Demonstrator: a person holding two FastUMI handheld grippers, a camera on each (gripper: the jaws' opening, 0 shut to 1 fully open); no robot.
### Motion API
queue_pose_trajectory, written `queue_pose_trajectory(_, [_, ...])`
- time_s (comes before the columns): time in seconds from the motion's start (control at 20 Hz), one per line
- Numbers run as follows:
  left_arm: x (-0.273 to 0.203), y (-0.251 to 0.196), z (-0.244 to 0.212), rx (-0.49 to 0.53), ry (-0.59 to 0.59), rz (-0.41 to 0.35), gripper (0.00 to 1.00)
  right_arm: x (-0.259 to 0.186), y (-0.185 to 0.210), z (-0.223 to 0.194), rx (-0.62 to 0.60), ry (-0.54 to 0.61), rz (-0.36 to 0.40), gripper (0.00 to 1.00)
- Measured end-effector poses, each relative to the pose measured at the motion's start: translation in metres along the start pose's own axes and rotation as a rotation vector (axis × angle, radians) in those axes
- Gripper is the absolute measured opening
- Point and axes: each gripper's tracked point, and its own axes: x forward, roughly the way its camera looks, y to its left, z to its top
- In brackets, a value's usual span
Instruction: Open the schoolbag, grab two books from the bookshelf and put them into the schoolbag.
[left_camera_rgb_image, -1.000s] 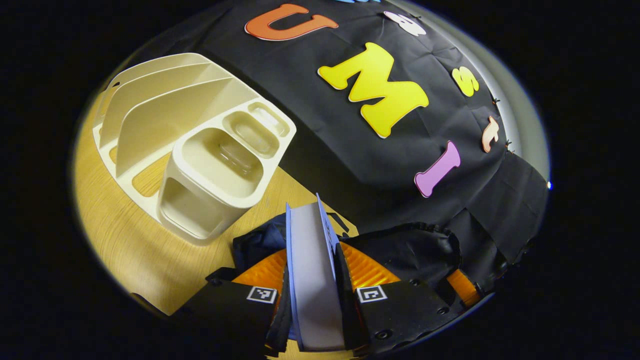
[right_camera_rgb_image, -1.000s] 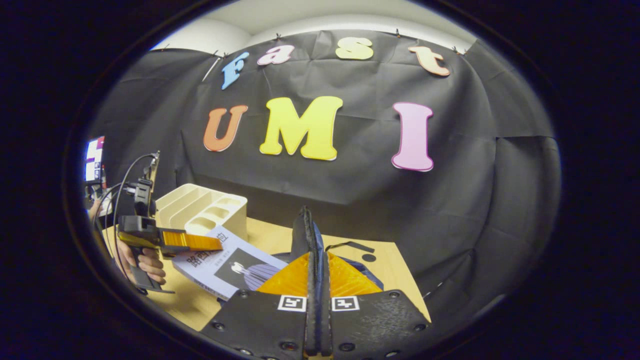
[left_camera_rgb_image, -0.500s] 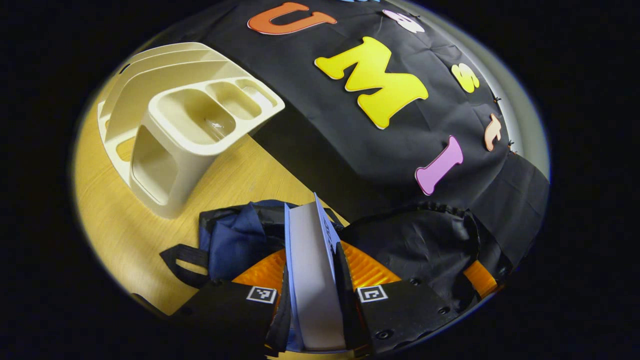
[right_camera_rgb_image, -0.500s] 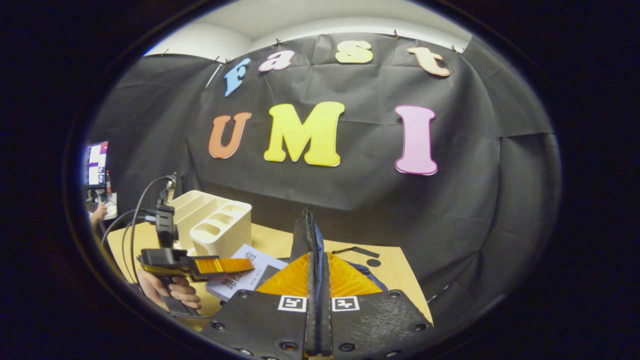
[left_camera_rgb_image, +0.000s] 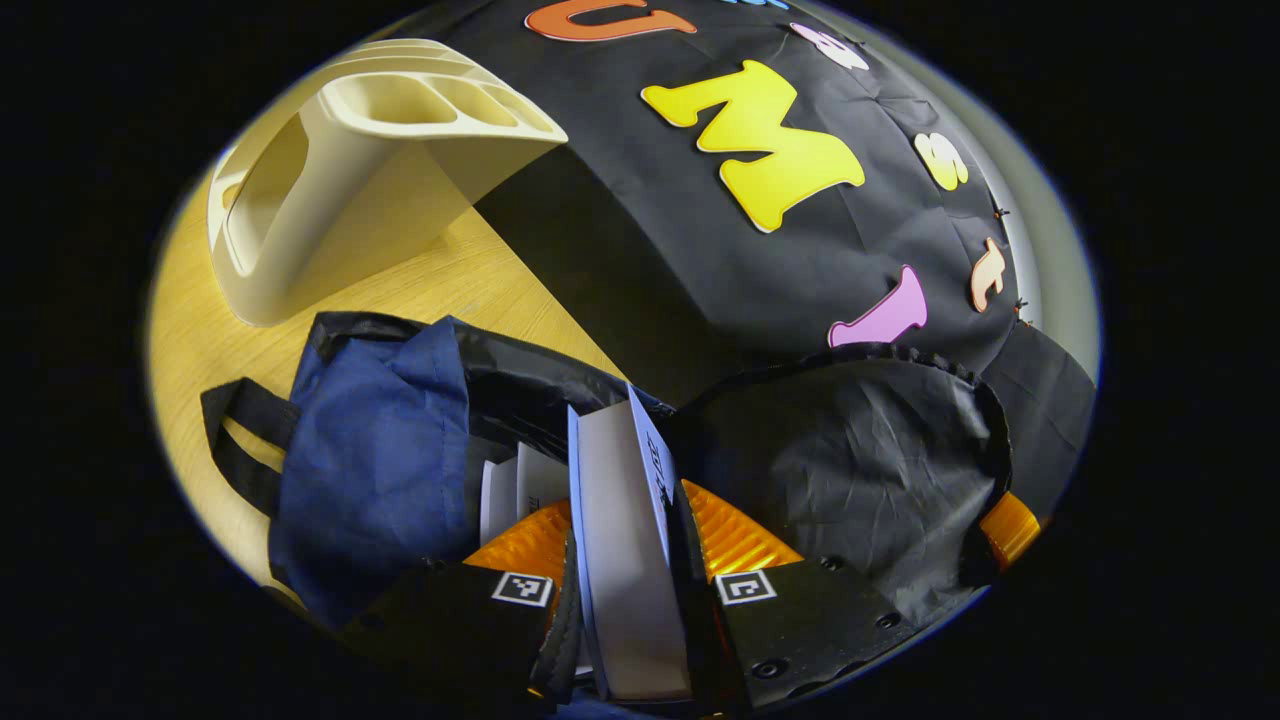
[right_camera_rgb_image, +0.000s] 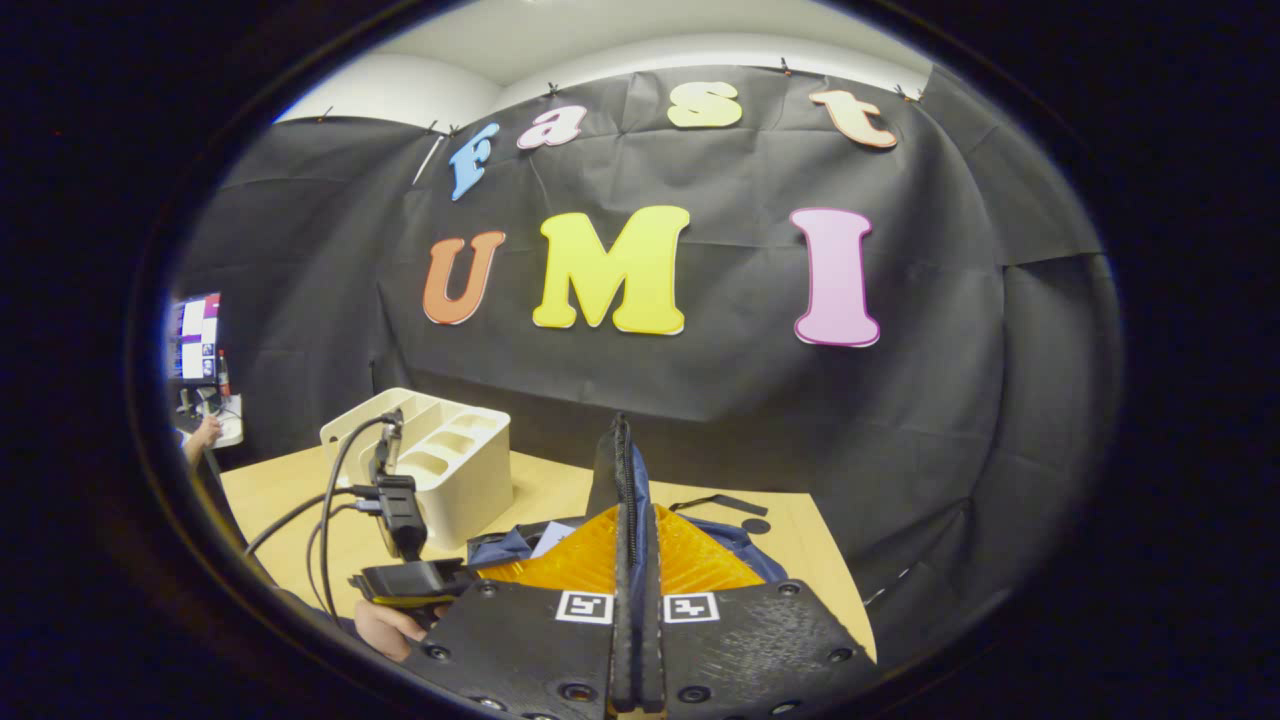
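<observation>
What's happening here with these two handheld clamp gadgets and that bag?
A person is packing a schoolbag with two handheld grippers. The left gripper has its jaws clamped on a book, held edge-up at the bag's open mouth, where another book already sits inside. The right gripper pinches the bag's zippered edge, holding it up and open. The cream bookshelf stands behind on the wooden table.
</observation>
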Motion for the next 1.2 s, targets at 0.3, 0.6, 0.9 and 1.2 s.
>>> queue_pose_trajectory(0.3, [0.004,0.013,-0.001,0.168,0.010,0.108,0.68,0.004,-0.008,-0.014,0.030,0.025,-0.018,0.04])
queue_pose_trajectory(0.6, [-0.003,0.022,0.006,0.259,0.065,0.087,0.77,0.002,-0.005,-0.028,0.022,0.055,-0.029,0.04])
queue_pose_trajectory(0.9, [-0.038,0.039,0.048,0.395,0.008,0.158,0.81,-0.001,0.002,-0.045,-0.005,0.102,-0.057,0.04])
queue_pose_trajectory(1.2, [-0.081,0.052,0.066,0.521,-0.012,0.210,0.81,-0.008,0.006,-0.062,-0.010,0.123,-0.122,0.05])
